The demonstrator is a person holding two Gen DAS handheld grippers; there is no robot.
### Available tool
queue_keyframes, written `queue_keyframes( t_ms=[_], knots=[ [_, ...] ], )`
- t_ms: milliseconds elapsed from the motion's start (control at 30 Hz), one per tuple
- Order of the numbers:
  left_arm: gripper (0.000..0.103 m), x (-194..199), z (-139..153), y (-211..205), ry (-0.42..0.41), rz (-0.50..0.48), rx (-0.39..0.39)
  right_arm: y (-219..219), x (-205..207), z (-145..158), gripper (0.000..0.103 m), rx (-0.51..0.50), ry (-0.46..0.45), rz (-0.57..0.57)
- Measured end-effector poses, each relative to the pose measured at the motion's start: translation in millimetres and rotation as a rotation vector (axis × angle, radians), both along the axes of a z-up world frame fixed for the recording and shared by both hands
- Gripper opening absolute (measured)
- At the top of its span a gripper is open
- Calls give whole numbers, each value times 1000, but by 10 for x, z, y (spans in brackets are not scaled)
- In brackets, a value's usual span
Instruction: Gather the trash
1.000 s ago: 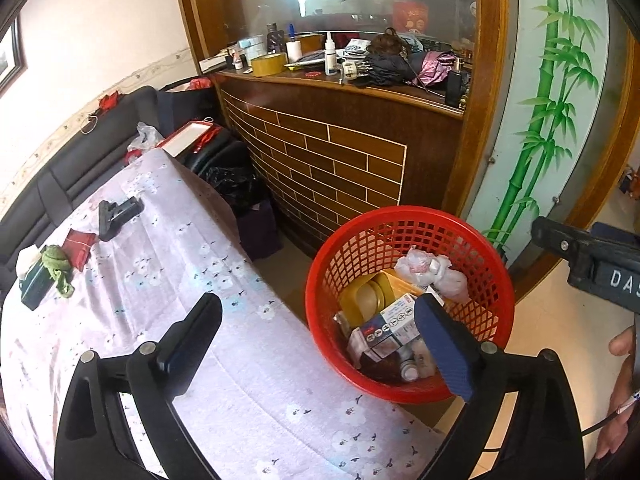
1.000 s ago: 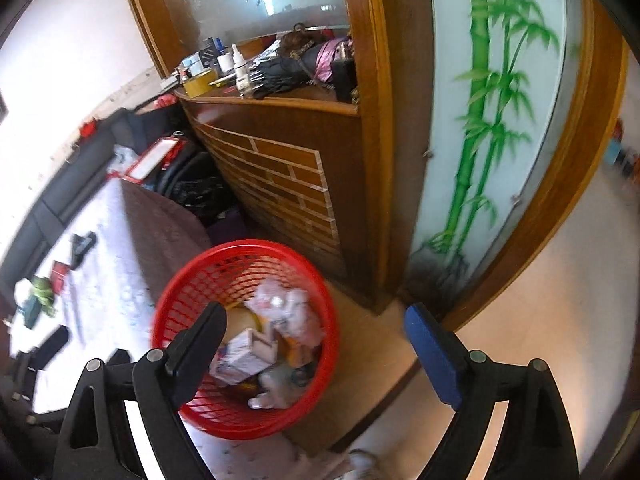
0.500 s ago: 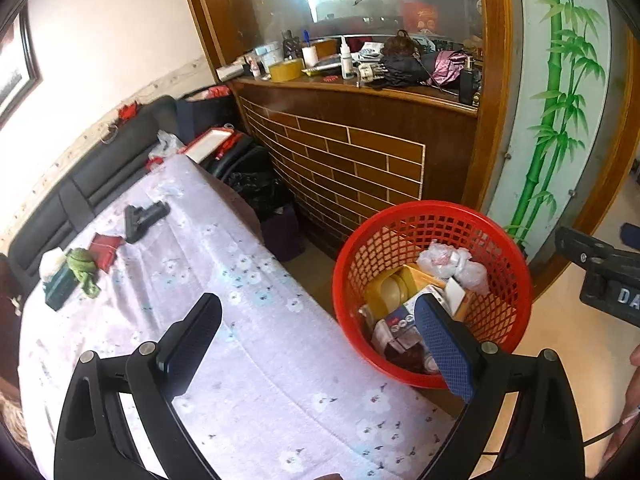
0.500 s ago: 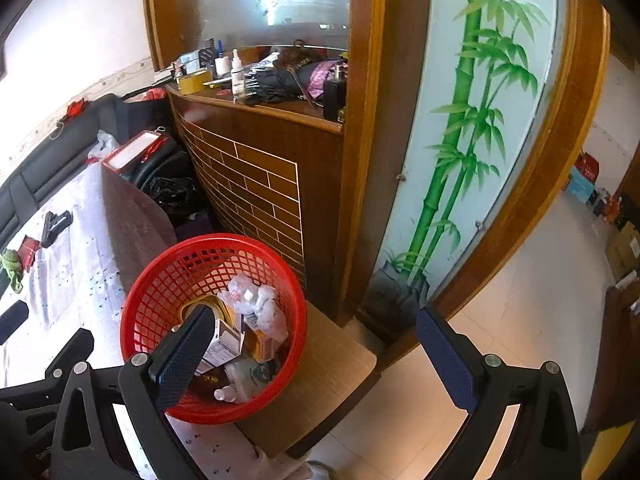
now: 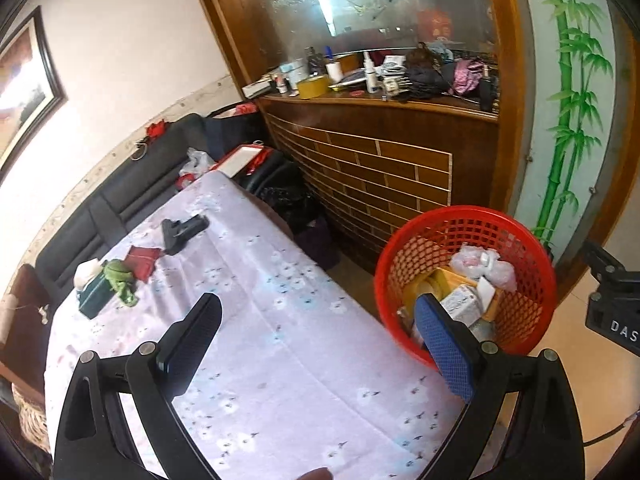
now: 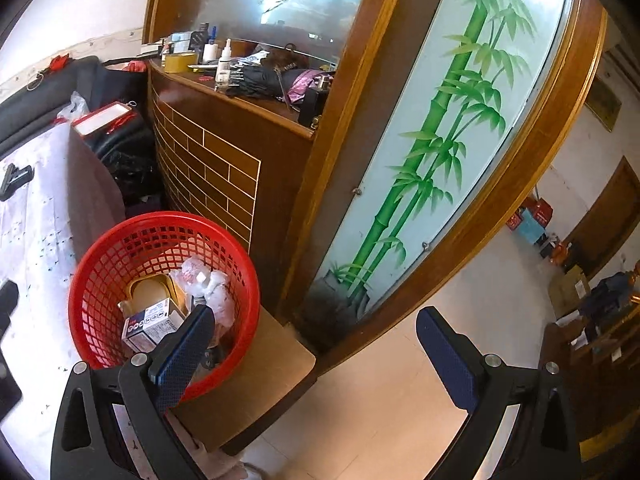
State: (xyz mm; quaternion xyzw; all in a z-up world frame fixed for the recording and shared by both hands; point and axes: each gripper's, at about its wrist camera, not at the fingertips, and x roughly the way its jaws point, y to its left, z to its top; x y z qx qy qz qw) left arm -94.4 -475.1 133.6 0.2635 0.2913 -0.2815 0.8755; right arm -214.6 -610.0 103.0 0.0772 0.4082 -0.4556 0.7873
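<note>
A red mesh basket (image 5: 424,240) stands beside the table on a low wooden stand (image 6: 260,380). In it lie a printed box (image 5: 460,304), a crumpled clear bag (image 5: 480,264) and a yellow tub (image 5: 424,284). My left gripper (image 5: 320,340) hangs open over the flowered tablecloth (image 5: 300,380), with its right finger in front of the basket and nothing between the fingers. My right gripper (image 6: 316,352) is wide open and empty, its left finger over the basket (image 6: 160,220). Far down the table lie a black object (image 5: 182,232), a red packet (image 5: 142,258), a green rag (image 5: 120,280) and a dark box (image 5: 94,296).
A brick-patterned wooden counter (image 5: 380,168) with a cluttered shelf rises behind the basket. A bamboo-painted glass panel (image 6: 420,160) stands right of it. A dark sofa (image 5: 100,208) runs along the table's far side. Tiled floor (image 6: 440,300) spreads to the right.
The left view has swung up and left, so more of the table shows and the basket sits further right. The right view has rolled and shifted right, leaving the basket at lower left.
</note>
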Motion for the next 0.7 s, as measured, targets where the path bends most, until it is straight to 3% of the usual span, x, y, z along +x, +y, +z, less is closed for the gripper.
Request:
queue_keyframes(
  t_ms=[133, 467, 700],
  knots=[
    [96, -7, 37, 127, -23, -2, 3, 85, -33, 36, 102, 1, -24, 18],
    [96, -37, 152, 557, 14, -14, -68, 343, -139, 231, 102, -7, -100, 39],
    [96, -292, 249, 960, -4, -90, -98, 623, -292, 430, 102, -3, -171, 57]
  ],
)
